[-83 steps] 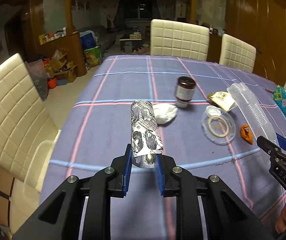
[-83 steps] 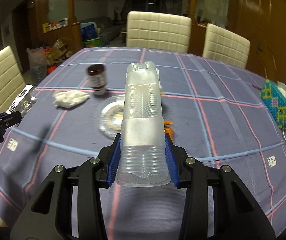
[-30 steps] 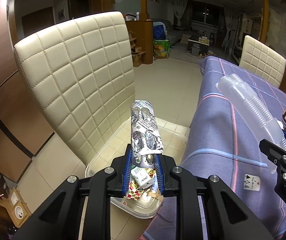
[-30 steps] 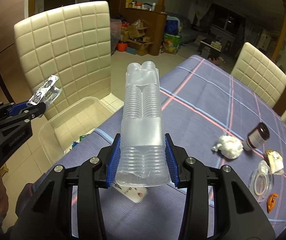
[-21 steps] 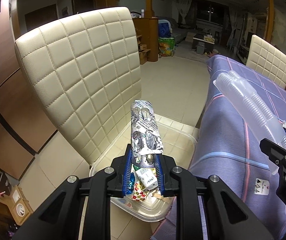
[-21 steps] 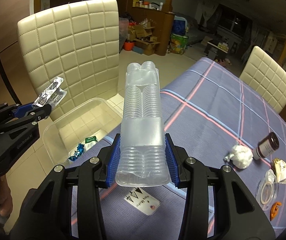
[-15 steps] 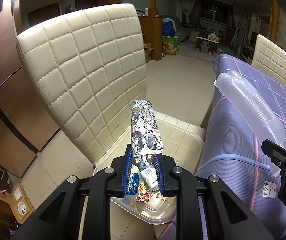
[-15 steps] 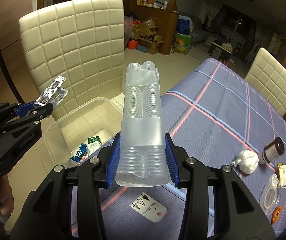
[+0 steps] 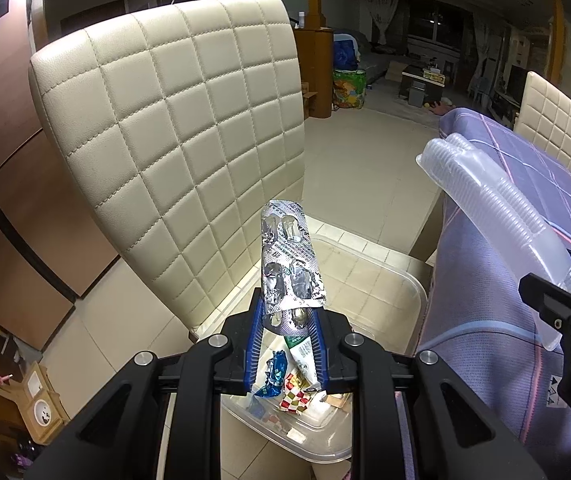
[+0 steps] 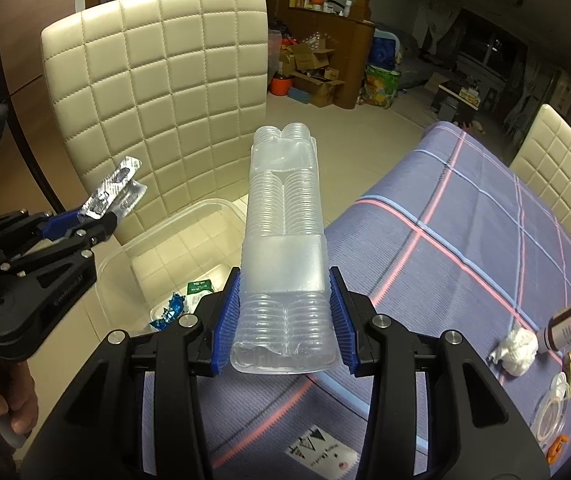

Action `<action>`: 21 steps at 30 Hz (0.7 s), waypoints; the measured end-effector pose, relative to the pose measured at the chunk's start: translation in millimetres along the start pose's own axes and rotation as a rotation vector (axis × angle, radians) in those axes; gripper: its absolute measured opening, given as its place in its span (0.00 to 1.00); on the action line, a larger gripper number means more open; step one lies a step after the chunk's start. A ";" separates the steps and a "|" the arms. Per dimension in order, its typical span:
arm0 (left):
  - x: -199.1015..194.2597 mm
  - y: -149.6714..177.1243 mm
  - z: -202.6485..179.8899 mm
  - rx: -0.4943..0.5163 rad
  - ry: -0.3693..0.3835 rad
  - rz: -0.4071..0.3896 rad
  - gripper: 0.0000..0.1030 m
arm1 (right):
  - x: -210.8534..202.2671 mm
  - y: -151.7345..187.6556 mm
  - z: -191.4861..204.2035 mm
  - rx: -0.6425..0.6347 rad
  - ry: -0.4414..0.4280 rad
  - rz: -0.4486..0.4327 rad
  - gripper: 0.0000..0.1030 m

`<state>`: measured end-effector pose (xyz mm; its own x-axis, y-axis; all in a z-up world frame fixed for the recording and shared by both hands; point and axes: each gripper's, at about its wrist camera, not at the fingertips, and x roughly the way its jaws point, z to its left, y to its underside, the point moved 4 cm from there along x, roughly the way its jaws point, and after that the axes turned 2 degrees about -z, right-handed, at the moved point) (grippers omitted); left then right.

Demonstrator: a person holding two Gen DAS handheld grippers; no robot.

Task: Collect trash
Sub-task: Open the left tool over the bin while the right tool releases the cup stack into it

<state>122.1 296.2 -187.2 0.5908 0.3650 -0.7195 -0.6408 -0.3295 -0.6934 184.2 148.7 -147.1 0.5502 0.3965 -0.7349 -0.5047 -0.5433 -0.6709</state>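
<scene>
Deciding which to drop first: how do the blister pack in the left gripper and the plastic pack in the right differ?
The blister pack is small, silver foil and crumpled; the sleeve of clear cups is long, transparent and ribbed. The left gripper is above the bin; the right gripper is above the tablecloth edge. Both are clamped.

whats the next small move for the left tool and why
Probably open the left tool and drop the blister pack. It is clamped on the pack's lower end, directly above the clear bin on the floor beside the chair, where wrappers already lie.
</scene>
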 end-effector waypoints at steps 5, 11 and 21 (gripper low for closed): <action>7.0 -0.8 2.0 -0.007 -0.001 0.006 0.21 | 7.7 -5.7 5.0 -0.003 -0.014 0.002 0.42; 14.9 -2.8 3.9 -0.008 0.002 0.014 0.21 | 18.7 -4.8 9.3 -0.013 -0.023 0.025 0.42; 25.2 -6.0 -2.9 0.001 0.020 0.028 0.21 | 27.0 -6.8 6.8 -0.009 -0.024 0.039 0.42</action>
<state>142.2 304.9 -201.3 0.5822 0.3385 -0.7392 -0.6579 -0.3382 -0.6730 198.0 168.1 -163.0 0.5136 0.3926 -0.7629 -0.5198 -0.5651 -0.6407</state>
